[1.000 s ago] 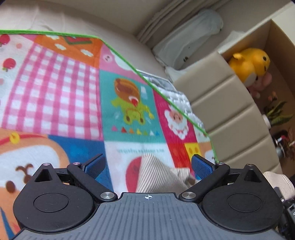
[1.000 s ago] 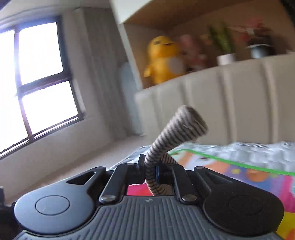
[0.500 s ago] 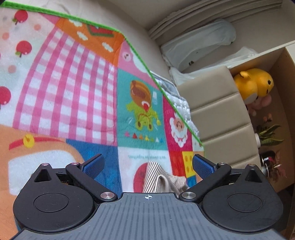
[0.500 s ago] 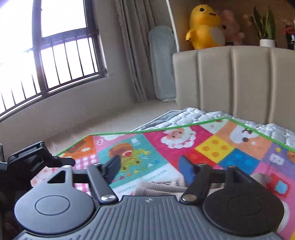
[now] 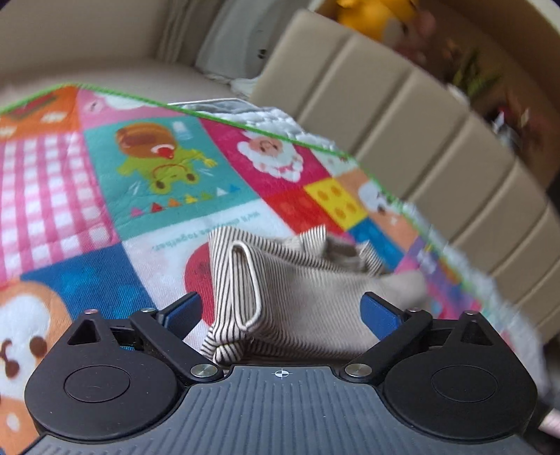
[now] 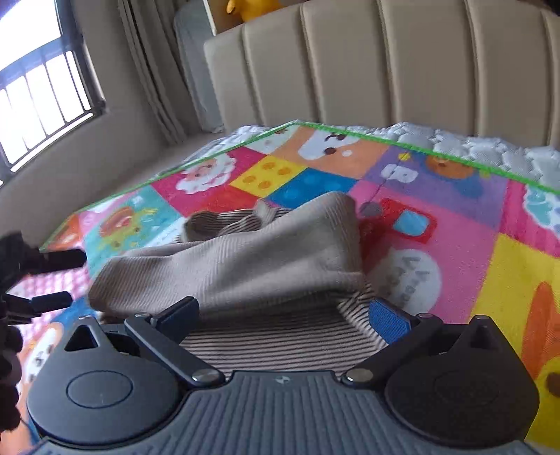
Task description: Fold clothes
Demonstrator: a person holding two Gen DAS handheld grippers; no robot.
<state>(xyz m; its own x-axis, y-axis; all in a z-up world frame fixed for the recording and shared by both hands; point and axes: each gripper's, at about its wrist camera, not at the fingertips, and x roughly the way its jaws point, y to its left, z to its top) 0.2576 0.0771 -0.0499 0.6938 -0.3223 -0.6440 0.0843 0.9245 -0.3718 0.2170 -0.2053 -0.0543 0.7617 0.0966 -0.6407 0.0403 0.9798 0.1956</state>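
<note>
Headboard: one beige padded headboard (image 6: 402,66) with vertical channels, standing behind the bed.
Mat: one bright patchwork cartoon play mat with a green stitched edge (image 5: 105,196), spread flat over one white quilted mattress cover (image 6: 465,143) that shows past its edge.
Window: one barred window (image 6: 42,105) at the left of the right wrist view, with one beige curtain (image 6: 150,70) beside it.
Garment: one beige and brown-striped ribbed knit garment (image 5: 297,297), lying bunched on the mat, a plain beige part folded over the striped part; one cream-edged opening shows at its left.
Toy: one yellow plush toy (image 5: 371,14), above the headboard, blurred.
Left gripper (image 5: 280,311): two blue-padded fingers spread wide, the garment lying between them, neither pad pressing it.
Right gripper (image 6: 283,313): two fingers likewise wide apart, straddling the garment, gripping nothing.
</note>
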